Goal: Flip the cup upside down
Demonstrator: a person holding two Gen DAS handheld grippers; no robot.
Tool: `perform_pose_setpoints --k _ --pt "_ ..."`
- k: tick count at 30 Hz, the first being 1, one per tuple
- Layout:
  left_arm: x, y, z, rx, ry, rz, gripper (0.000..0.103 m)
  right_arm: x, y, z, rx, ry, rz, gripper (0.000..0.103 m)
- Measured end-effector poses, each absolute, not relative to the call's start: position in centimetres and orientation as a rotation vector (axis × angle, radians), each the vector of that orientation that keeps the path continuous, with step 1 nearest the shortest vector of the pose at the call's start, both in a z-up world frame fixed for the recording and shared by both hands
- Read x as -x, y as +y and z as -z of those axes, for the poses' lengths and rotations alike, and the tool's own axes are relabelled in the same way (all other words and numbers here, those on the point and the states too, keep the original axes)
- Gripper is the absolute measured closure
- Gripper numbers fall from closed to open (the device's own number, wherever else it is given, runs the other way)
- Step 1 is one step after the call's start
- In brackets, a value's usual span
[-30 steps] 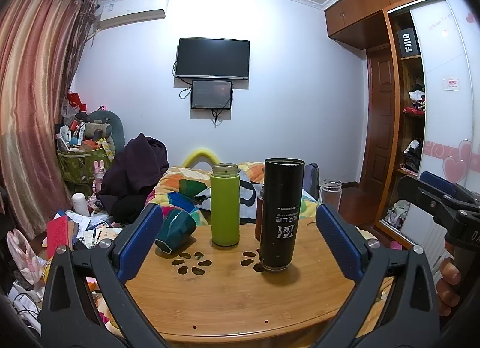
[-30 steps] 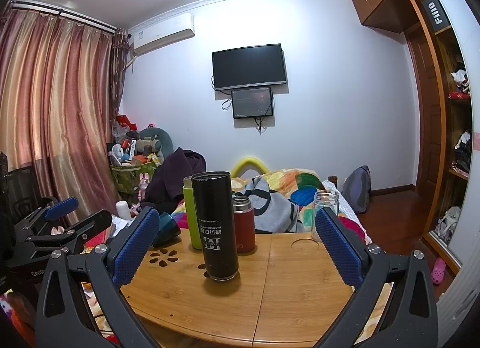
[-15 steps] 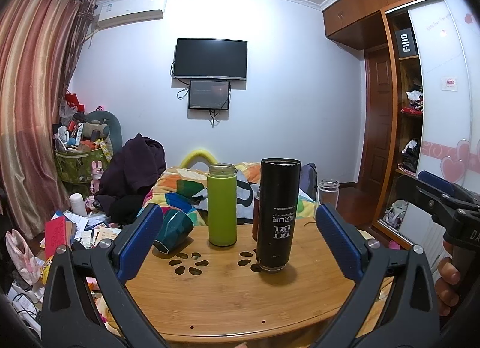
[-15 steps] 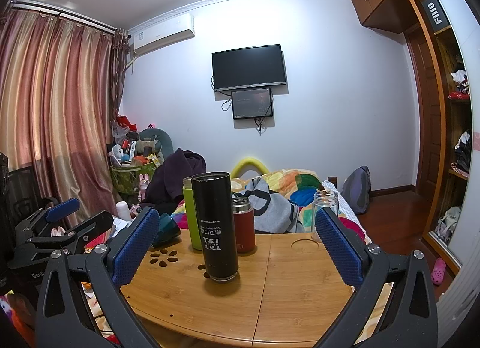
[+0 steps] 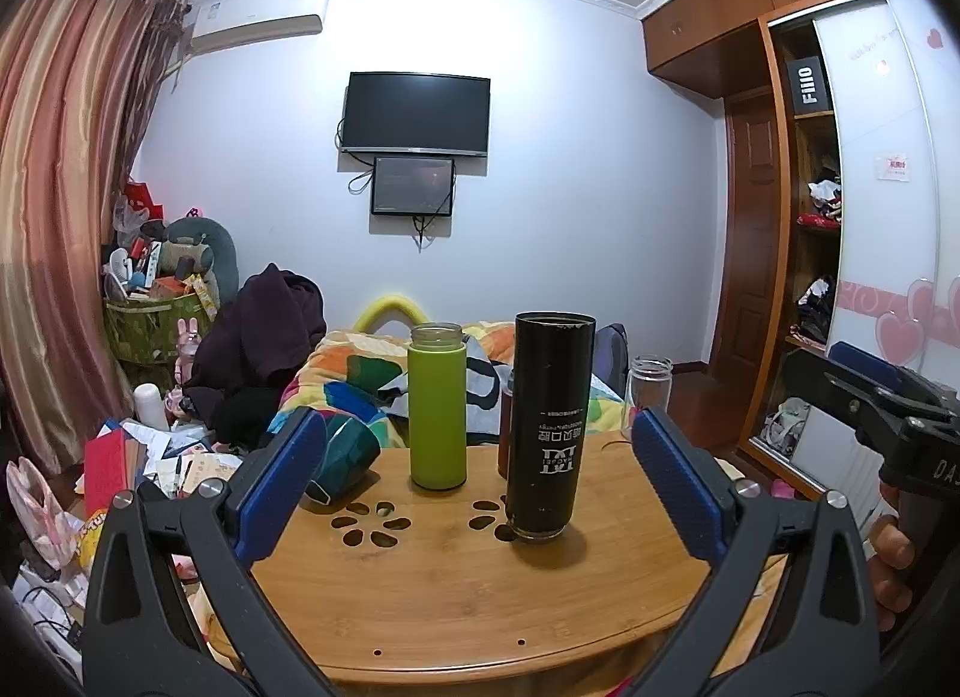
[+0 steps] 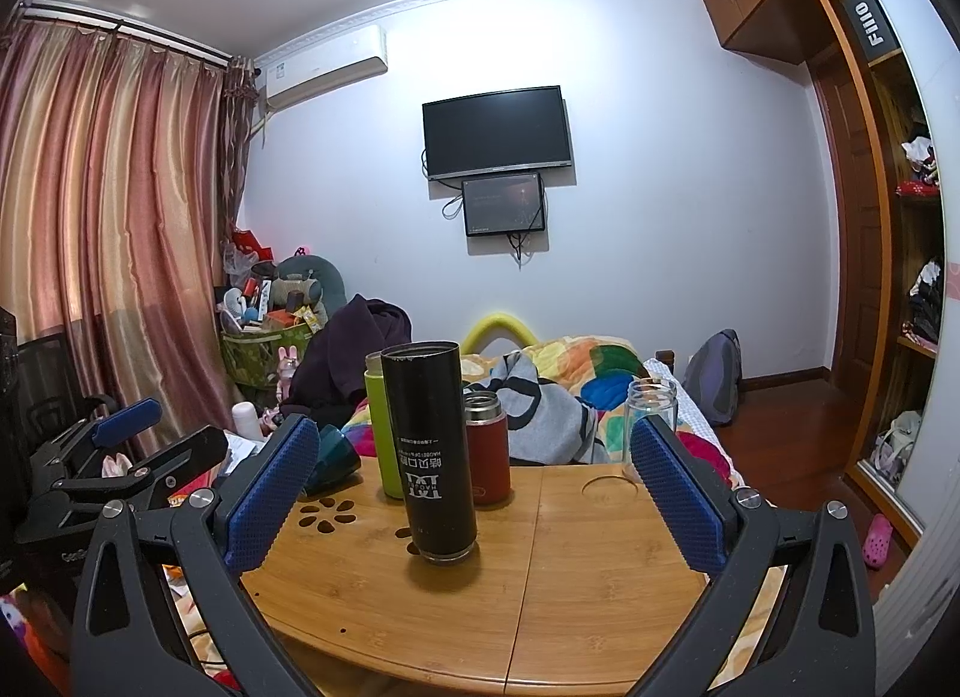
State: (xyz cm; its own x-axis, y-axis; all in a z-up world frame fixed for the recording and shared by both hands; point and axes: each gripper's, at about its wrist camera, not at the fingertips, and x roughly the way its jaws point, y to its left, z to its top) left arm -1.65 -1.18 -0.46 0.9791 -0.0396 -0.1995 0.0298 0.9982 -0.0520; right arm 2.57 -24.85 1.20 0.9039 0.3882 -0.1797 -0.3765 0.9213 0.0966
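Bamboo-coloured wood forms the table [image 5: 456, 595], a rounded top with petal-shaped cut-outs and a centre seam visible in the right wrist view. Behind it lies a bed with a multicoloured quilt [image 5: 360, 373]. The rear wall carries a black television [image 5: 417, 113] with a smaller screen [image 5: 413, 185] mounted just beneath it, and an air conditioner [image 5: 258, 15] near the ceiling. Pink-striped curtains [image 6: 108, 229] hang at the left; a wooden wardrobe [image 5: 798, 229] stands at the right, holding a black box lettered "FiiiO".

On the table, the tall black cup [image 5: 549, 427] stands near the centre, nearest the cameras. Its white printed label reads inverted. A green bottle [image 5: 437, 406] stands upright to its left, further back. A dark teal cup [image 5: 342, 460] lies tilted at the left edge.

The left gripper [image 5: 480, 487] is spread wide, its blue pads [image 5: 282, 481] well apart and clear of all objects. The right gripper [image 6: 474, 493] is likewise spread wide and holds nothing.

The right wrist view alone shows in full a red flask [image 6: 487, 448] with a steel collar, standing behind the black cup, and the clear glass jar [image 6: 651, 418] beside a circular recess. The left wrist view shows the flask as a sliver only.
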Motion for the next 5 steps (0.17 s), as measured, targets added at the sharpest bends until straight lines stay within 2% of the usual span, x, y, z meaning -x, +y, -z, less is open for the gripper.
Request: perform_pose_setpoints --k 5 --pt "1.7 -0.83 0.42 0.059 0.205 0.039 0.0 -2.51 -24.77 -1.24 -0.059 0.199 -0.395 0.0"
